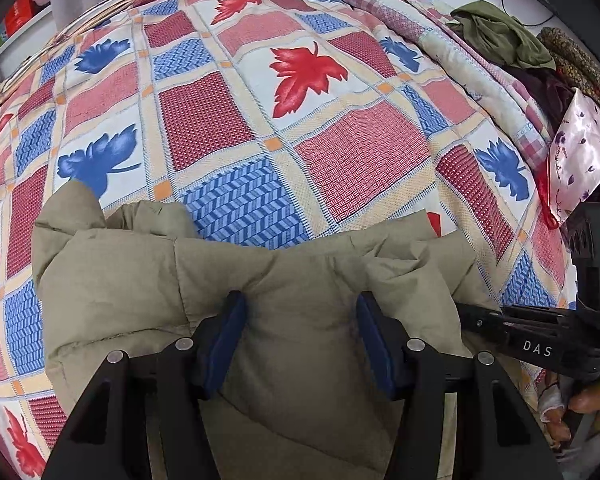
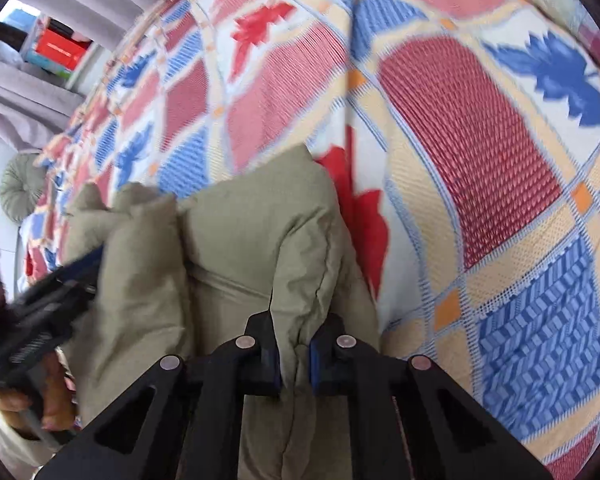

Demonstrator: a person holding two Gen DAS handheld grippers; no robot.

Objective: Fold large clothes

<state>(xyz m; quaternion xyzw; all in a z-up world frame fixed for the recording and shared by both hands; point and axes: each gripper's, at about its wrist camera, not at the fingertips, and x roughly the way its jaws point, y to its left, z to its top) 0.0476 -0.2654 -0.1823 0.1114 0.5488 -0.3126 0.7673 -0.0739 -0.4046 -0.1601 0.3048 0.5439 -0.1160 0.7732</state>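
A padded khaki jacket (image 1: pixel 260 280) is shown bunched at the near edge of a bed covered by a patchwork quilt (image 1: pixel 228 120) printed with red and blue leaves. In the left wrist view, a thick fold of the jacket is seen filling the space between the two blue pads of the left gripper (image 1: pixel 298 320); the fabric is pinched in at both pads, so the fold is gripped across a wide opening. The right gripper is visible at the right edge of that view, entering the jacket's far side.

In the right wrist view, a narrow ridge of the same jacket (image 2: pixel 260 248) is clamped between the nearly closed pads of the right gripper (image 2: pixel 294 354), with the cloth rising forward past the fingertips in a puffed lobe. The left gripper (image 2: pixel 80 264) is seen at the left of this view, its blue finger pressed into the jacket's other side, with the fingers of a hand (image 2: pixel 52 396) wrapped round its handle.

Olive and patterned garments (image 1: pixel 504 36) are heaped at the far right of the quilt, well apart from the jacket.
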